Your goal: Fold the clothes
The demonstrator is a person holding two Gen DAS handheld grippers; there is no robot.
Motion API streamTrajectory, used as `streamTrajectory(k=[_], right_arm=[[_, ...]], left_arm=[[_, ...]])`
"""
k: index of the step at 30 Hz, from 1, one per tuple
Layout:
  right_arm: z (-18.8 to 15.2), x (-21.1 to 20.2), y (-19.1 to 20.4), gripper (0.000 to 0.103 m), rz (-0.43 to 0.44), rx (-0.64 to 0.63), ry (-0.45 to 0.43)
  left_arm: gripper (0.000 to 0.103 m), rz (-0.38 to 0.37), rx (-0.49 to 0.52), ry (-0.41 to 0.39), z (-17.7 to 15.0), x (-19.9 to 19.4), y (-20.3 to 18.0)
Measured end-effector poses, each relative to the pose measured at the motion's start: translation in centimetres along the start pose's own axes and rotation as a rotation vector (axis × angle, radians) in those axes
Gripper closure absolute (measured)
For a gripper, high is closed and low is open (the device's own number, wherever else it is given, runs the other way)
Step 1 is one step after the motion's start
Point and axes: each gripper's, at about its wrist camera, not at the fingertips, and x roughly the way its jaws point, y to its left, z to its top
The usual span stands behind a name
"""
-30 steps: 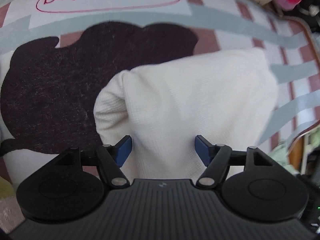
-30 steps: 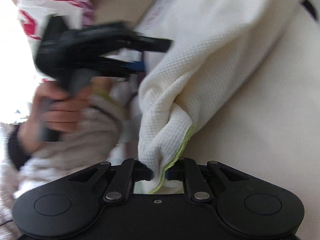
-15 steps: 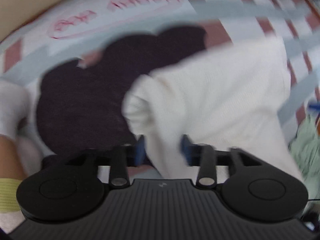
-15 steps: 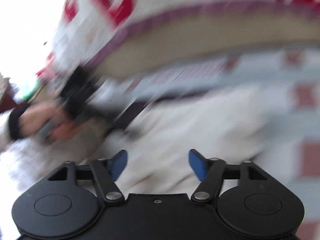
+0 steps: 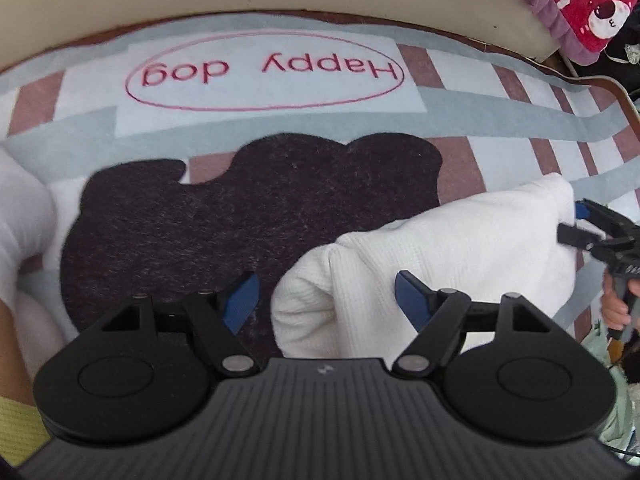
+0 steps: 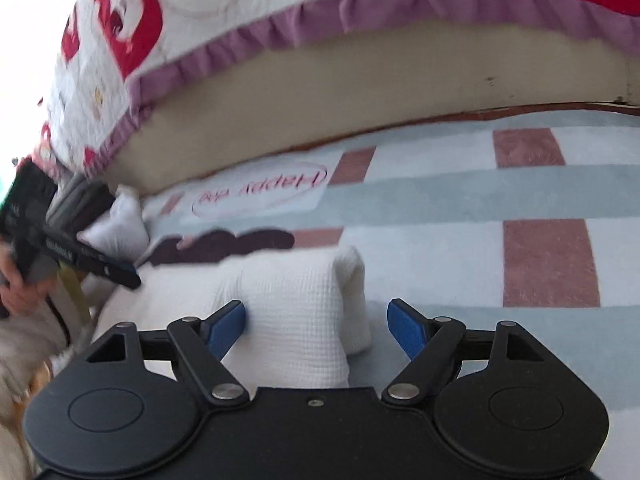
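A white waffle-knit garment (image 5: 440, 248) lies folded on the "Happy dog" rug (image 5: 460, 112), partly over the rug's dark bear-shaped patch (image 5: 200, 232). My left gripper (image 5: 326, 300) hovers over the garment's rounded left end. Its jaws are opening, the fold sits between the blue pads, and neither pad presses on it. At the far end of the garment my right gripper (image 5: 576, 222) shows beside the cloth. In the right wrist view the right gripper (image 6: 316, 328) stands wide open astride the garment's (image 6: 296, 304) end. The left gripper (image 6: 120, 274) is at the left, held by a hand.
A bed with a beige base (image 6: 360, 92) and a frilled quilt (image 6: 240, 20) printed with red bears borders the rug's far side. A white-socked foot (image 5: 20, 216) rests at the left. Pale green cloth (image 5: 616, 420) lies at the lower right.
The right gripper let go of the garment's corner and swung round to its far end, now wide open. The left jaws narrowed, then widened again. The garment now lies folded on the rug.
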Motion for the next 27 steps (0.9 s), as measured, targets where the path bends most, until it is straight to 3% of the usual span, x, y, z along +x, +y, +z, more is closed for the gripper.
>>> streamTrajectory(k=[5,6,9,11,12,15,16,17,20,23,27], right_arm=[[-0.5,1.5,-1.4,0.020,0.069,0.021,0.017],[-0.6,1.7,-1.3,0.020,0.064,-0.004,0.014],[-0.6,2.4,-0.9,0.017,0.078,-0.064,0.010],[-0.6,2.8,-1.4,0.013,0.123,-0.042,-0.005],[-0.5,3.0,-1.4,0.013,0.137,-0.036,-0.010],[-0.2,3.6,-1.3,0.015,0.165,-0.029,-0.019],[-0.3,3.7,-1.2,0.020,0.178,-0.022,-0.022],[-0.6,3.7,-1.0,0.031,0.192,-0.012,-0.025],[-1.5,2.4,-0.3,0.059,0.177,-0.009,-0.074],[-2.4,-0.3,0.9,0.064,0.115,-0.032,-0.130],[-2.9,-3.6,3.4,0.064,0.024,-0.061,-0.184]], left_arm=[[0.018,0.095,0.409,0.006,0.6,1.8,-3.0],[0.018,0.070,0.416,0.027,0.8,2.2,-3.0],[0.017,-0.046,0.232,0.148,1.7,3.9,-0.8],[0.014,-0.096,0.115,0.176,2.1,4.3,0.6],[0.014,-0.102,0.095,0.179,2.2,4.4,0.8],[0.010,-0.078,0.160,0.196,1.8,4.7,-0.4],[0.014,-0.071,0.192,0.193,1.5,4.7,-0.9],[0.031,-0.058,0.234,0.179,1.2,4.6,-1.7],[0.069,0.017,0.395,0.131,0.0,3.6,-4.7],[0.078,0.118,0.492,0.074,-1.5,2.4,-7.5],[0.079,0.202,0.553,-0.028,-2.9,0.3,-9.3]])
